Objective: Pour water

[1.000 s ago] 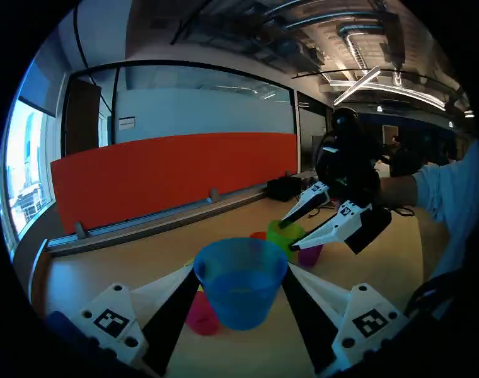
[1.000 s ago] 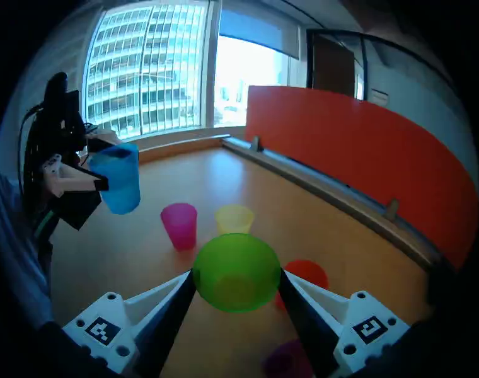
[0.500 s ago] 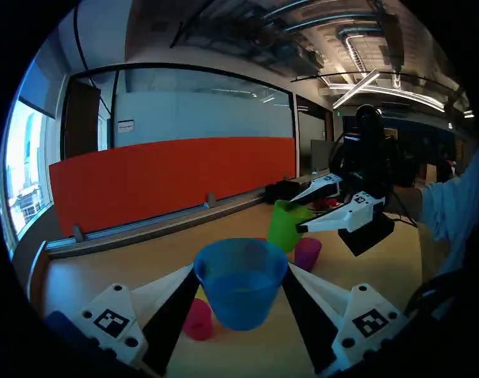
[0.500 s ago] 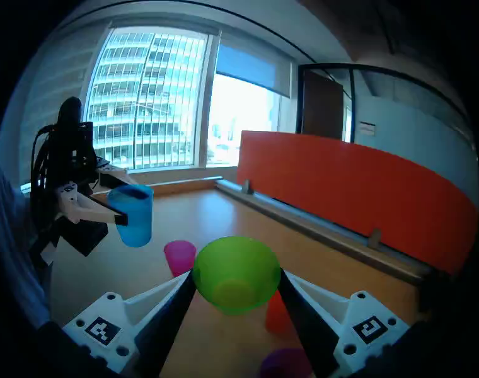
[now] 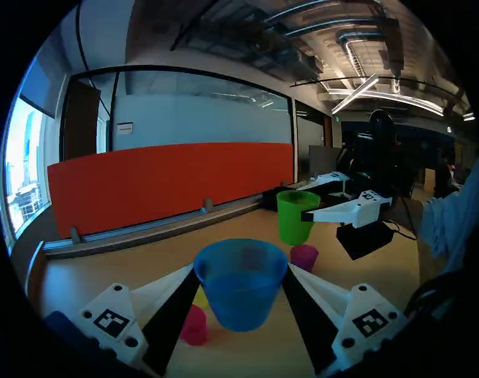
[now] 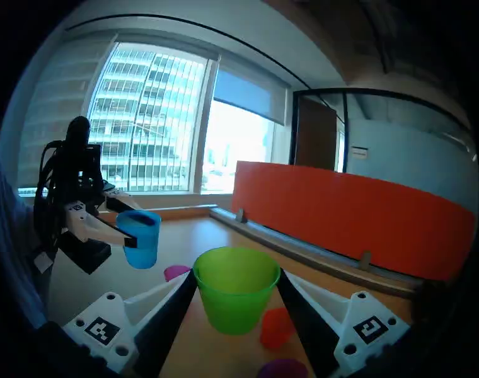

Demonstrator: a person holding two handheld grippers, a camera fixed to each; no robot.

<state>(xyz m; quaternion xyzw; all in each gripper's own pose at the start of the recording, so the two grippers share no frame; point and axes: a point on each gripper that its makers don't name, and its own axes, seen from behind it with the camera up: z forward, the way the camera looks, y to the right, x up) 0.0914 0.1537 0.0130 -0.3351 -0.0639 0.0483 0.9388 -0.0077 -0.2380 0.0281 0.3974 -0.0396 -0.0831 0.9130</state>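
Your left claw (image 5: pixel 241 271) is pinching the blue cup (image 5: pixel 241 296) on both sides, upright and clear of the counter (image 5: pixel 113 264). A darker band in its lower half looks like the water. Your right claw (image 6: pixel 236 280) is clamped the same way on the green cup (image 6: pixel 235 309), also upright and off the counter, and I can make out no water line in it.

So I judge both cups gripped and raised, but no pour begun: neither rim is tipped, and the two cups are well apart. What is left is to bring the rims together, tilt the blue one and empty it.

From the left gripper view the green cup hangs at 1 o'clock, with open air between. Below that path stand a pink cup (image 5: pixel 194 324) at 7 o'clock, a yellow cup (image 5: pixel 201 297) just beside it and a purple cup (image 5: pixel 304 256) under the green one, so stay high. The red partition (image 5: pixel 164 176) and its rail (image 5: pixel 151 227) close the far edge of the counter at 11 o'clock.
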